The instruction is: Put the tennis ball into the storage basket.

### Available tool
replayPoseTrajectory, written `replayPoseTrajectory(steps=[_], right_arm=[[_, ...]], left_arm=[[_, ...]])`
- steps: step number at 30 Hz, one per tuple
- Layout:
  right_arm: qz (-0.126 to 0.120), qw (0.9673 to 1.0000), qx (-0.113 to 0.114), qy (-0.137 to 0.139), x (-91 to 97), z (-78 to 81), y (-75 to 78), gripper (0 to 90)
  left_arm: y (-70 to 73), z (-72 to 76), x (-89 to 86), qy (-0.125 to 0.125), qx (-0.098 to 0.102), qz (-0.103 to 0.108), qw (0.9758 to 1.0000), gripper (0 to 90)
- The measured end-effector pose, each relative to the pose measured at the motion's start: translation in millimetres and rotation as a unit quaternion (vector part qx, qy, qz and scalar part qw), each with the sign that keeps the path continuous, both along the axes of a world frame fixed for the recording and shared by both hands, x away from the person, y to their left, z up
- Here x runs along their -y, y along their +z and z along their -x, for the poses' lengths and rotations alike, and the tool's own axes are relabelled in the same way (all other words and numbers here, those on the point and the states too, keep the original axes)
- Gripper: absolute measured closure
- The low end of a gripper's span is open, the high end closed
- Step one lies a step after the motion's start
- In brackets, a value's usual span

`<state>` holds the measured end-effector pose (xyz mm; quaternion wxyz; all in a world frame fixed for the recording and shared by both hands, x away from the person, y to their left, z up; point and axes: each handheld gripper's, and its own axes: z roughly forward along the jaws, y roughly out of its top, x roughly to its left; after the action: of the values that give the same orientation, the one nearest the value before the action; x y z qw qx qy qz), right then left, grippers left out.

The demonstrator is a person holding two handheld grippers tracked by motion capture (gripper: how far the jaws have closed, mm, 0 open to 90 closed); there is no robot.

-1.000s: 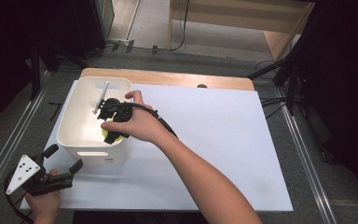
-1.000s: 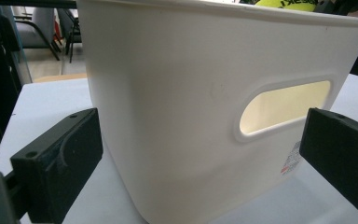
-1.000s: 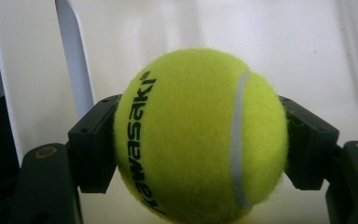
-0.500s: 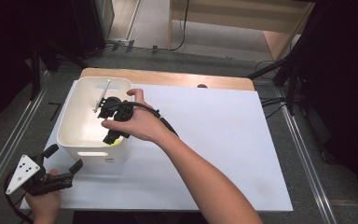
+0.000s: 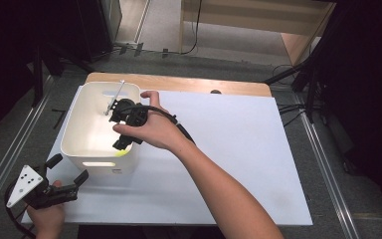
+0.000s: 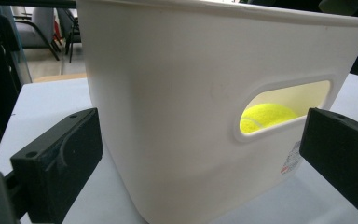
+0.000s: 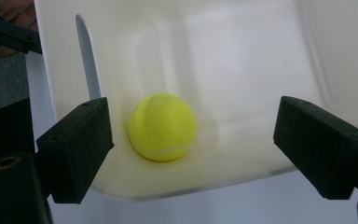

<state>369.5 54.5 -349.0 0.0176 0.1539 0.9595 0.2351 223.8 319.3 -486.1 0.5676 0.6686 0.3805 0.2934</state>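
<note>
Yellow tennis ball (image 7: 161,127) on bin (image 5: 79,124) floor, below parted right claw (image 7: 191,154) (untouched).

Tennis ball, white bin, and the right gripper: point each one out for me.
tennis ball (image 7: 162,127), right gripper view, middle of its yellow felt.
white bin (image 6: 168,93), left gripper view, its outer wall beside the handle slot.
right gripper (image 7: 191,140), right gripper view, midway between its open black fingers.

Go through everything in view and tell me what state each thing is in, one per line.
Tennis ball: lying loose on the bin floor, ungripped.
White bin: upright on the table, open-topped.
Right gripper: open, over the bin, above the ball.
Left gripper: open, empty, before the bin's handle slot.
</note>
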Motion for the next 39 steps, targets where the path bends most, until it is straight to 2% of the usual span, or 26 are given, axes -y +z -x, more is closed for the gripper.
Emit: replayPoseTrajectory(steps=[10, 20, 23, 32, 38, 39], right_arm=[[-0.014, 0.9998, 0.003, -0.013, 17.8, 2.5, 5.1, 10.4], [-0.024, 0.9993, -0.001, -0.027, 41.3, 4.2, 1.8, 10.0], [-0.023, 0.9993, 0.004, -0.031, 48.3, 4.9, 0.7, 9.9], [-0.025, 0.9982, 0.004, -0.054, 68.2, 8.1, -5.4, 9.2], [-0.028, 0.9972, 0.002, -0.07, 78.7, 11.0, -12.7, 6.6], [-0.027, 0.9969, 0.003, -0.074, 80.4, 11.4, -14.0, 0.3]], left_arm=[[-0.1, 0.2, 1.0, 0.001, -0.001, -0.001, 1.0, 0.0], [-0.2, 0.1, 1.8, 0.0, -0.001, -0.007, 1.0, 0.0], [-0.3, 0.0, 1.9, 0.0, -0.002, -0.008, 1.0, 0.0], [-0.3, 0.2, 1.8, -0.001, -0.002, -0.012, 0.9999, 0.0], [-0.3, 0.3, 2.0, 0.0, -0.002, -0.013, 0.9999, 0.0], [-0.2, 0.3, 2.0, 0.0, -0.002, -0.014, 0.9999, 0.0]])
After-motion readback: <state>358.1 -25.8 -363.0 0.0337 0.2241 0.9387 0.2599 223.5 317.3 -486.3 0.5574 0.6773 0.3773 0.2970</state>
